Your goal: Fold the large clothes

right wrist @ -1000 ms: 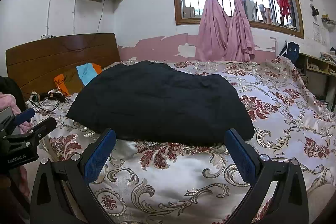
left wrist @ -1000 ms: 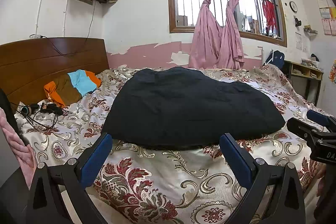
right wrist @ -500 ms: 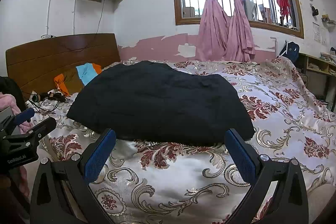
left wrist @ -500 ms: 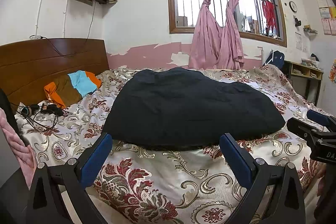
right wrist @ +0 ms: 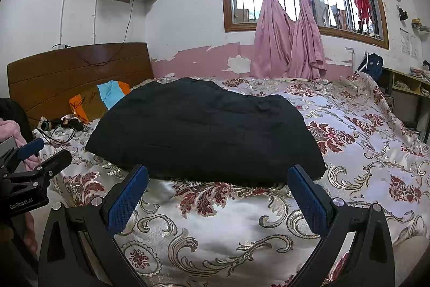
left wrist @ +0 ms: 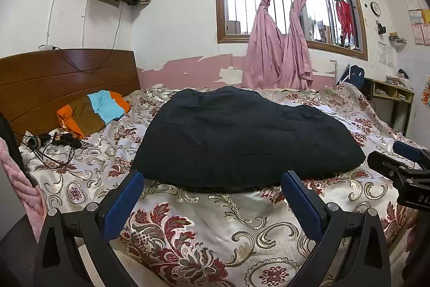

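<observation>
A large black garment (left wrist: 242,136) (right wrist: 207,131) lies spread flat on the floral bedspread (left wrist: 209,227) (right wrist: 357,141), its near hem facing me. My left gripper (left wrist: 212,182) hovers open just short of that hem, blue pads wide apart and nothing between them. My right gripper (right wrist: 217,176) is also open at the near hem, further to the right, holding nothing. Each gripper shows at the edge of the other's view: the right one (left wrist: 403,163) on the right side, the left one (right wrist: 32,160) on the left side.
An orange, brown and blue cloth (left wrist: 94,109) rests by the wooden headboard (left wrist: 53,82), with headphones and cables (left wrist: 51,141) beside it. Pink curtains (left wrist: 279,26) hang at the window behind the bed. A shelf unit (left wrist: 389,98) stands at the far right. A pink sleeve (left wrist: 24,184) is at left.
</observation>
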